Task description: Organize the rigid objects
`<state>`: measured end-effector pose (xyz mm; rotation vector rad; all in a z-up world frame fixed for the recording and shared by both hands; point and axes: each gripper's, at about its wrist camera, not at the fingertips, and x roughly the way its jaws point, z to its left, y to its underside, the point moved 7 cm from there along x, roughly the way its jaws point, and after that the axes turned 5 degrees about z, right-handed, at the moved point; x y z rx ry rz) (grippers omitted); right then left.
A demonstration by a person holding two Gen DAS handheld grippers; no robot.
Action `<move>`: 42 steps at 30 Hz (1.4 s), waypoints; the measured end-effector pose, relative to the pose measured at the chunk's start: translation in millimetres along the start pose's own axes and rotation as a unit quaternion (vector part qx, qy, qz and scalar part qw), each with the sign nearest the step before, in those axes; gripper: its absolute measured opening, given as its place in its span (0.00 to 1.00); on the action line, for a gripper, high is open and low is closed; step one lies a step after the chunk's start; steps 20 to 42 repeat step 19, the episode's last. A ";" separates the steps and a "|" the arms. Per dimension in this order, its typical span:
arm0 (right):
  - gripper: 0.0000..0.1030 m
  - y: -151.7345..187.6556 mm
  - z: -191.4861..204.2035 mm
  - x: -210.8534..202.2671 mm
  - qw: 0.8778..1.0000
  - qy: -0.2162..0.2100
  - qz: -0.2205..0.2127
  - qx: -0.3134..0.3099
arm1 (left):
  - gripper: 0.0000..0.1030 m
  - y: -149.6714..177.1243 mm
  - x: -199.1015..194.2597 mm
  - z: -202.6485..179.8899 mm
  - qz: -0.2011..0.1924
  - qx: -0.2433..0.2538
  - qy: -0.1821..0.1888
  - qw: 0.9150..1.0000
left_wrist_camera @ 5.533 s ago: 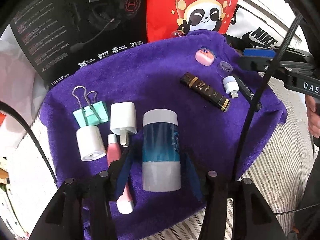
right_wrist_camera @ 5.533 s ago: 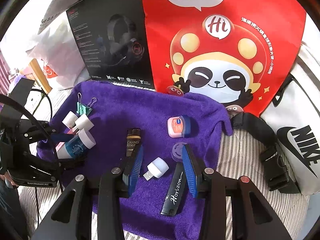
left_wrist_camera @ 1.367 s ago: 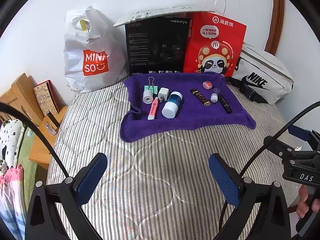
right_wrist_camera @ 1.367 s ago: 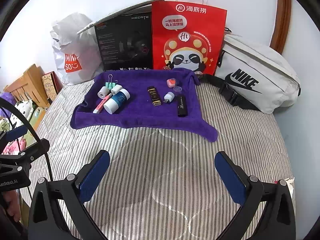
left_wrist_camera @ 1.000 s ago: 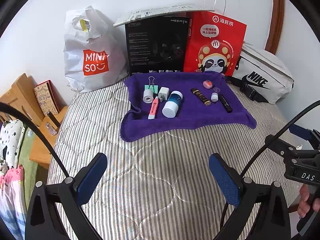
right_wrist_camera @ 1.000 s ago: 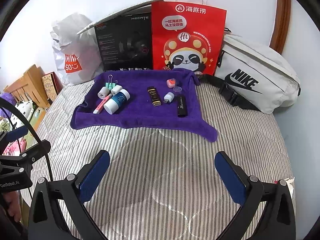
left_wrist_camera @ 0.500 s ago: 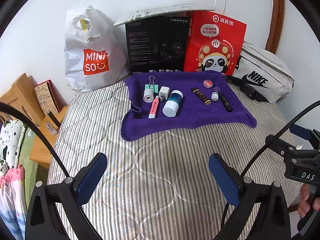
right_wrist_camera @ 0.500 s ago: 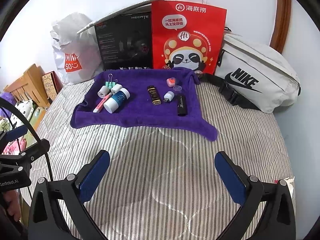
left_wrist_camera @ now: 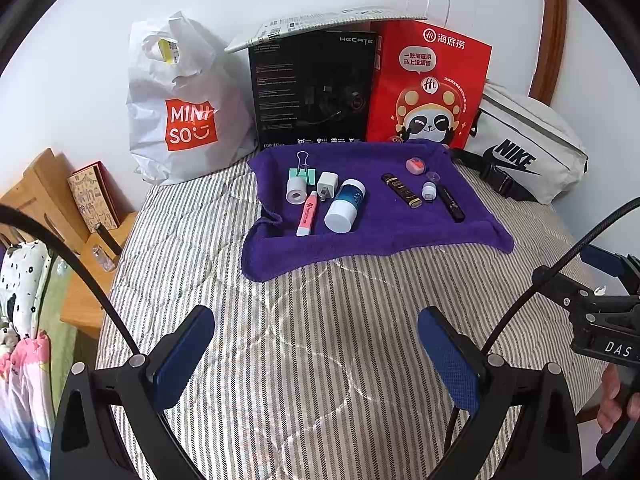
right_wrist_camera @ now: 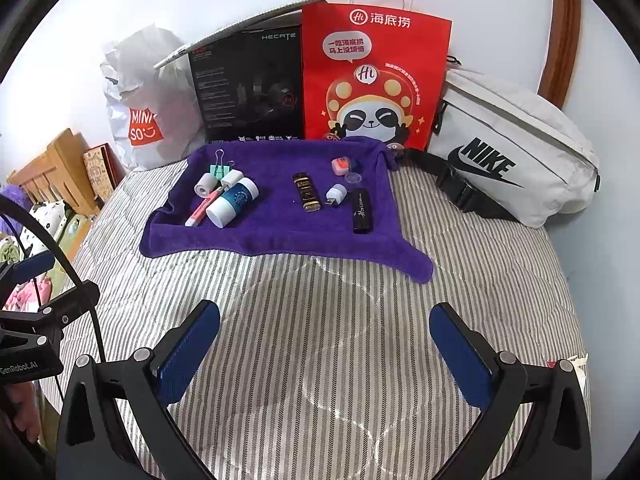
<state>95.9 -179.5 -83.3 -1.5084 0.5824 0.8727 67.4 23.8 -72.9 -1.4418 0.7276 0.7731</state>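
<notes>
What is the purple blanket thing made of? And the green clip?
The purple cloth looks like soft terry towel: fuzzy, matte, with floppy rumpled edges. The green clip seems to be painted metal with thin, shiny wire handles, though from this far away plastic can't be ruled out.

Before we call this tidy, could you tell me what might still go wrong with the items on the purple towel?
The blue-and-white bottle lies on its side on the soft purple towel, touching or nearly touching the pink tube, so a nudge might roll it. The small clear cap is hard to see beside the white USB light and could be overlooked. Both the left gripper and right gripper are open and well back.
</notes>
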 end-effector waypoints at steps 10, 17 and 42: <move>1.00 -0.7 -3.1 3.6 1.000 -0.001 0.002 0.000 | 1.00 -0.4 0.0 0.1 -0.001 0.002 0.000 1.000; 1.00 -0.8 -4.7 4.5 1.000 -0.002 0.001 0.001 | 1.00 0.4 -0.3 0.4 0.000 0.001 0.001 1.000; 1.00 -0.6 -4.8 5.5 1.000 -0.002 0.002 0.001 | 1.00 0.2 -0.5 2.4 -0.003 0.001 0.000 1.000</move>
